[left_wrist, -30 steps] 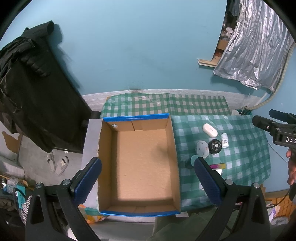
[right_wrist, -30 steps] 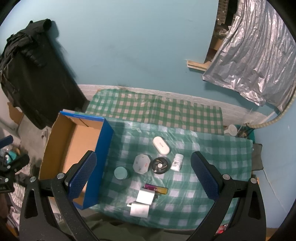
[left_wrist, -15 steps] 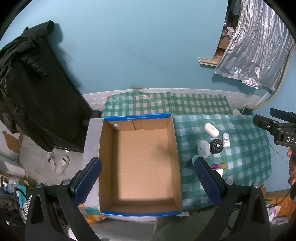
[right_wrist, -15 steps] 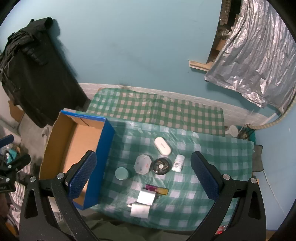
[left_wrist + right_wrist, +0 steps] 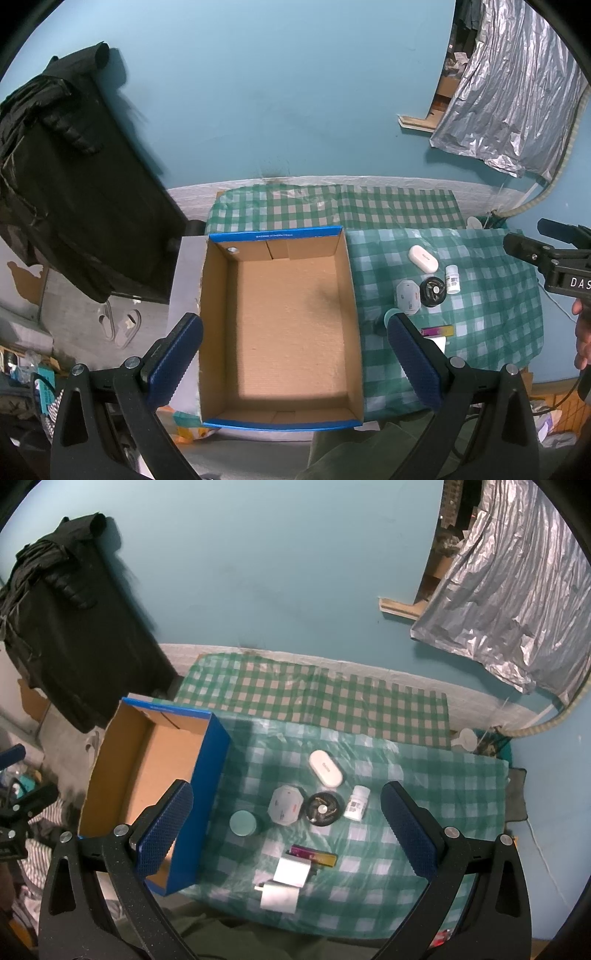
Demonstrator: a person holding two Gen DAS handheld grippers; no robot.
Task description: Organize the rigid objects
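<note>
Overhead, the left tool hangs spread wide above the empty cardboard box; the right tool, equally wide apart, hovers over small items on the counter.

Domestic room, lived-in, likely a bedroom or spare room. Evidence: teal painted wall with scuffs near its base; dark clothing hung at the left; pair of slippers on the floor; green checked cloth over a low surface; crinkled silver foil sheet draped across an opening at the right; assorted clutter along the floor edges.
</note>
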